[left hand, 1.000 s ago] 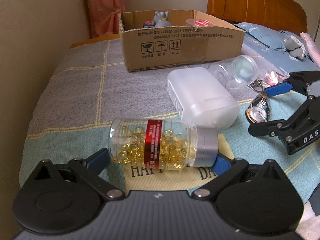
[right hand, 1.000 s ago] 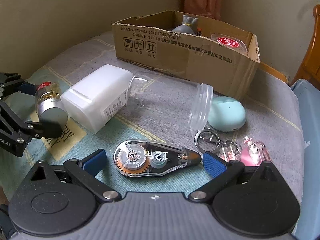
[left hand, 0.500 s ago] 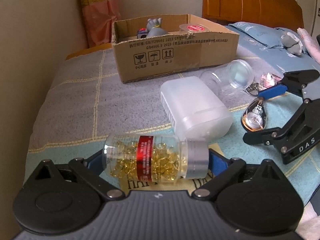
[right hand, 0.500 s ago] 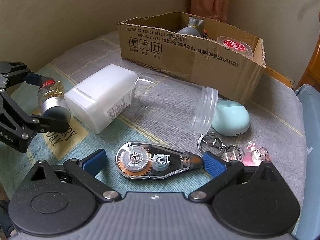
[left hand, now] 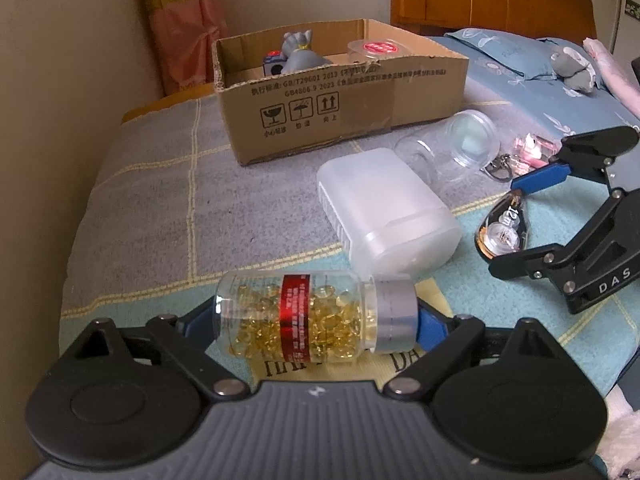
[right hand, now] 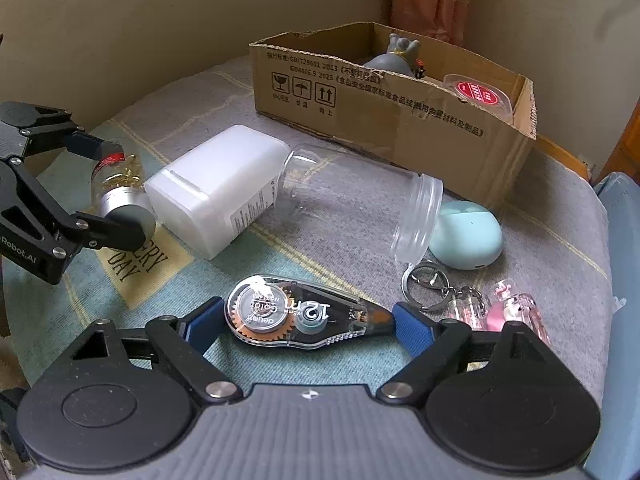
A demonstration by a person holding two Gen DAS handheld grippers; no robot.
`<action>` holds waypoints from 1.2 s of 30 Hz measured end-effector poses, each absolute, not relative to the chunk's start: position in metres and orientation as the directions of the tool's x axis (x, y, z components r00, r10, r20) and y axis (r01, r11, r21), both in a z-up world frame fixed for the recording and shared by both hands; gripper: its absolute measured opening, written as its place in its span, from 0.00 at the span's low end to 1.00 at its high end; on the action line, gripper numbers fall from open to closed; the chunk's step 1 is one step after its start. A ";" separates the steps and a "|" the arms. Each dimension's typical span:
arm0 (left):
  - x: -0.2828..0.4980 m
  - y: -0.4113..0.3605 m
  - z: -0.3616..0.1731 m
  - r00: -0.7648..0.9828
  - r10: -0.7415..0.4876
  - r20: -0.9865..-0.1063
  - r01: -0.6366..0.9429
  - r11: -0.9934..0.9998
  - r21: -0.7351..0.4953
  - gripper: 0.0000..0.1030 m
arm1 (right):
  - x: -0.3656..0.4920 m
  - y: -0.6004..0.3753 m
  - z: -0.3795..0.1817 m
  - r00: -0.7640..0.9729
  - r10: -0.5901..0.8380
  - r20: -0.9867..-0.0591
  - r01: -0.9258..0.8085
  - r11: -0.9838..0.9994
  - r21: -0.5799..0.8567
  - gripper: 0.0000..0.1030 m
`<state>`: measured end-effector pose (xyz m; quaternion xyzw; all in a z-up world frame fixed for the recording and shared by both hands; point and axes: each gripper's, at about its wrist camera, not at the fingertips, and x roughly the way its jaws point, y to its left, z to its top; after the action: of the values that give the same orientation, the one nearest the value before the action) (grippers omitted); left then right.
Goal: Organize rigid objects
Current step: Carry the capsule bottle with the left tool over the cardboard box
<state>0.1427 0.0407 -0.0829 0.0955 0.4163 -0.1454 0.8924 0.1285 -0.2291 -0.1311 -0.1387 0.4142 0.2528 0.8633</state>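
A bed point(right hand: 560, 208) under a grey and teal checked blanket is carrying everything. A cardboard box point(right hand: 400, 120) is sitting on it toward the wall. In front of the box a white plastic container point(right hand: 212, 188) and a clear empty jar point(right hand: 360, 196) are lying side by side, with a capsule bottle point(left hand: 312, 316), a correction tape dispenser point(right hand: 296, 314), a mint case point(right hand: 468, 236) and a pink keychain point(right hand: 480, 304) lying nearer the cameras.

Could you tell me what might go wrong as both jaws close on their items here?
1. The capsule bottle is round and gripped end to end; it could squirt out.
2. The correction tape has a tapered tip that may slip sideways.
3. The white container touches the bottle and may get nudged.
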 end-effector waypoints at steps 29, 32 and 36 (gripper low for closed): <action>0.218 0.035 0.025 0.695 -0.240 -0.678 0.401 0.912 0.089 0.91 | 0.159 -0.241 -0.033 0.635 0.336 -0.696 -0.480 0.877 -0.015 0.90; 0.241 0.029 0.035 0.695 -0.245 -0.676 0.406 0.910 0.087 0.91 | 0.178 -0.239 -0.024 0.661 0.317 -0.680 -0.457 0.889 -0.031 0.90; 0.276 0.024 0.042 0.692 -0.244 -0.680 0.391 0.918 0.069 0.91 | 0.208 -0.236 -0.013 0.692 0.289 -0.662 -0.416 0.909 -0.038 0.90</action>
<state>0.2761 0.0236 0.0417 0.1044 0.3520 -0.1737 0.9138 0.2076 -0.2364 -0.0130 -0.0926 0.3423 0.1926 0.9150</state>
